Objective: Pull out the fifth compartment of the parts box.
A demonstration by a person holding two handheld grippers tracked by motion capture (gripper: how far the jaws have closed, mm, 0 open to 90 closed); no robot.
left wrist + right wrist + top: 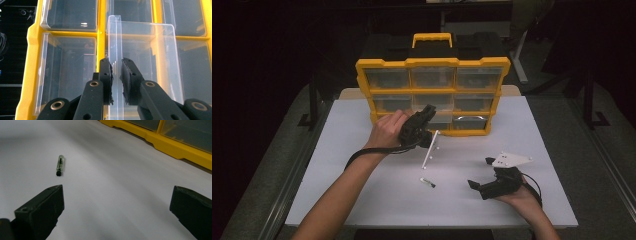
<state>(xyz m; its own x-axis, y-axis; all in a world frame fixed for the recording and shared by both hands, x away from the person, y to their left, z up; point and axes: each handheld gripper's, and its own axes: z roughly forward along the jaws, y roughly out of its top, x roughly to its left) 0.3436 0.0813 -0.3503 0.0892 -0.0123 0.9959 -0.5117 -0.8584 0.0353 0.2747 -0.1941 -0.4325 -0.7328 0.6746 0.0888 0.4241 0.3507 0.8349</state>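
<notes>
A yellow organizer (432, 64) with clear drawers stands at the back of the white table (362, 190). My left gripper (426, 116) reaches its bottom row; the jaws are shut on the upright front lip of a clear drawer (150, 50) that sticks out of the yellow frame (27, 62), with the left gripper (116, 67) pads pressed on the thin plastic. My right gripper (480, 172) rests low on the table at the front right, open and empty. A small clear tube with a black tip (428, 182) lies on the table to its left, and ahead of the open right gripper (117, 197) as the small tube (60, 165).
The organizer's yellow base (170, 145) runs along the far side of the right gripper view. A yellow carry handle (432, 39) tops the case. The table edges drop to a dark floor on both sides.
</notes>
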